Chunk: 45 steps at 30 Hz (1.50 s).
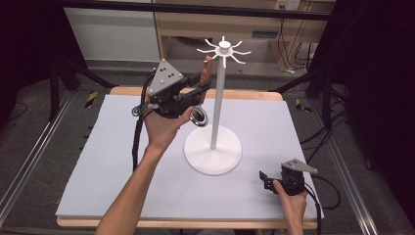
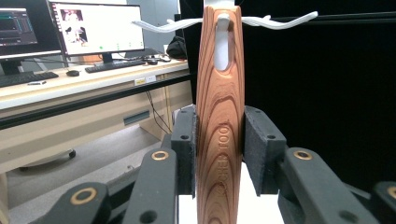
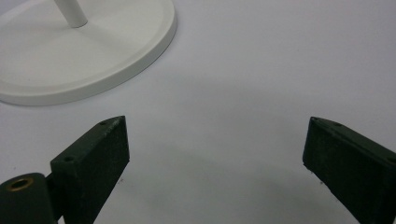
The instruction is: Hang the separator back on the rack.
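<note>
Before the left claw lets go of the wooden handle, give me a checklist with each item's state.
1. Hook through the slot of the wooden handle: ok, a white hook sits in it.
2. Handle hanging on its own: cannot tell.
3. Left claw grip: ok, shut on the handle.
4. Stand upright on the mat: ok.
5. Right claw clear: ok, open, low over the mat.

Lighting: even, bright overhead on pale tabletop (image 1: 122, 161); dark surround. Shadows: soft, faint. Glare: none. Focus: gripper views slightly soft close up.

Smooth grained wooden handle (image 2: 219, 121)
</note>
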Tool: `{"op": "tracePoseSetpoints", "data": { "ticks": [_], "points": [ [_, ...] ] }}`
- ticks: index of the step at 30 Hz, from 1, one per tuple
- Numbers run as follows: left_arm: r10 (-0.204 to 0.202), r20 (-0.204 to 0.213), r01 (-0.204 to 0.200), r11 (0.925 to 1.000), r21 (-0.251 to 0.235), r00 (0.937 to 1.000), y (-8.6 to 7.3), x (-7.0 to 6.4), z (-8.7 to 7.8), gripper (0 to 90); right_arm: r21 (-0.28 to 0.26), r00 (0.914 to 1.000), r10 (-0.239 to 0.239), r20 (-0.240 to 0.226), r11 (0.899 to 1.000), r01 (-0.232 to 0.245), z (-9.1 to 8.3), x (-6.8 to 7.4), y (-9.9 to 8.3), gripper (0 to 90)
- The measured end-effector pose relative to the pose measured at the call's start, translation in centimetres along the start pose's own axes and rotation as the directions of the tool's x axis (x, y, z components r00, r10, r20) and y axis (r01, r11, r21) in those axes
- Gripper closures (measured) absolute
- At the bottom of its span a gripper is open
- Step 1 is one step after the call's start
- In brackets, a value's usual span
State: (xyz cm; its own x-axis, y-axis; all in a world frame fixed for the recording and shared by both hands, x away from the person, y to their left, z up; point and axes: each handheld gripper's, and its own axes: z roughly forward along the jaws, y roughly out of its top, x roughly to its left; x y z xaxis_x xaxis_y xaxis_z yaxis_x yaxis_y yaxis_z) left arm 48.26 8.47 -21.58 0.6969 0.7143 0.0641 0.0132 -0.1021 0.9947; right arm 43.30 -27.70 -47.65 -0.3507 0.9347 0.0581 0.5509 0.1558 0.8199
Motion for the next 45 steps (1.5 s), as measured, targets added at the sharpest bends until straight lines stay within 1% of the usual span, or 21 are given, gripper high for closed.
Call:
{"op": "tracePoseSetpoints", "data": {
  "ticks": [6,11,13,15,17,20,23,26,29,30,32,34,36,39,41,45],
  "points": [
    [-0.005,0.004,0.005,1.0,0.003,1.0,0.0,0.1,0.2,66.4,0.003,1.0,0.002,-0.003,1.0,-0.002,0.1,0.1,0.0,7.7],
    [-0.002,-0.003,0.002,1.0,0.004,1.0,0.1,0.2,0.5,66.1,0.004,0.9999,0.008,-0.009,1.0,-0.008,0.1,0.2,0.0,7.7],
    [-0.001,-0.002,0.001,1.0,0.004,1.0,0.1,0.2,0.7,66.0,0.004,0.9999,0.008,-0.008,1.0,-0.008,0.1,0.2,0.0,7.7],
    [-0.009,0.0,0.009,1.0,0.003,1.0,0.1,0.2,0.8,65.8,0.005,0.9999,0.008,-0.008,1.0,-0.008,0.1,0.2,0.0,7.7],
    [-0.005,-0.002,0.005,1.0,0.006,1.0,0.1,0.1,1.0,65.4,0.005,0.9999,0.007,-0.008,1.0,-0.007,0.1,0.2,0.0,7.7],
    [-0.001,-0.015,0.001,1.0,0.008,0.9999,0.1,0.1,1.1,62.4,0.005,0.9999,0.006,-0.008,1.0,-0.006,0.1,0.2,0.0,7.7],
    [0.004,-0.008,-0.004,0.9999,0.01,1.0,0.1,0.1,1.0,61.3,0.002,1.0,0.007,-0.007,1.0,-0.007,0.1,0.1,0.0,7.7],
    [0.009,-0.01,-0.009,0.9998,0.017,0.9999,0.1,-0.1,1.0,61.0,0.003,1.0,0.007,-0.007,1.0,-0.007,0.1,0.2,0.0,7.7],
    [0.01,-0.01,-0.009,0.9997,0.021,0.9999,0.1,-0.2,0.9,58.2,0.005,0.9999,0.008,-0.009,1.0,-0.008,0.0,0.2,0.0,7.7],
    [0.016,-0.01,-0.015,0.9996,0.022,0.9998,0.0,-0.1,0.8,57.6,0.004,1.0,0.006,-0.007,1.0,-0.006,0.1,0.2,0.0,7.7],
    [0.007,-0.007,-0.007,0.9997,0.023,0.9999,-0.1,-0.1,0.7,56.0,0.004,1.0,0.006,-0.007,1.0,-0.006,0.0,0.1,0.0,7.7],
    [0.02,-0.007,-0.02,0.9994,0.026,0.9998,-0.3,0.0,0.3,54.8,0.004,1.0,0.005,-0.007,1.0,-0.005,0.0,0.1,0.0,7.7],
    [0.012,-0.007,-0.011,0.9995,0.031,0.9999,-0.6,0.0,0.0,53.1,0.002,1.0,0.003,-0.002,1.0,-0.003,0.1,0.1,0.0,7.7],
    [0.013,-0.007,-0.013,0.9992,0.039,0.9999,-1.0,0.2,-0.6,51.2,0.001,1.0,0.004,0.0,1.0,-0.004,0.1,0.1,0.0,7.7],
    [0.009,-0.006,-0.008,0.9985,0.055,0.9999,-1.4,0.2,-1.2,49.3,-0.002,1.0,-0.001,0.004,1.0,0.001,0.1,0.0,0.0,7.7],
    [0.027,-0.009,-0.026,0.9974,0.068,0.9996,-2.2,0.5,-2.2,46.6,-0.004,1.0,0.001,0.008,1.0,-0.001,0.1,0.0,0.0,7.7]
  ]
}}
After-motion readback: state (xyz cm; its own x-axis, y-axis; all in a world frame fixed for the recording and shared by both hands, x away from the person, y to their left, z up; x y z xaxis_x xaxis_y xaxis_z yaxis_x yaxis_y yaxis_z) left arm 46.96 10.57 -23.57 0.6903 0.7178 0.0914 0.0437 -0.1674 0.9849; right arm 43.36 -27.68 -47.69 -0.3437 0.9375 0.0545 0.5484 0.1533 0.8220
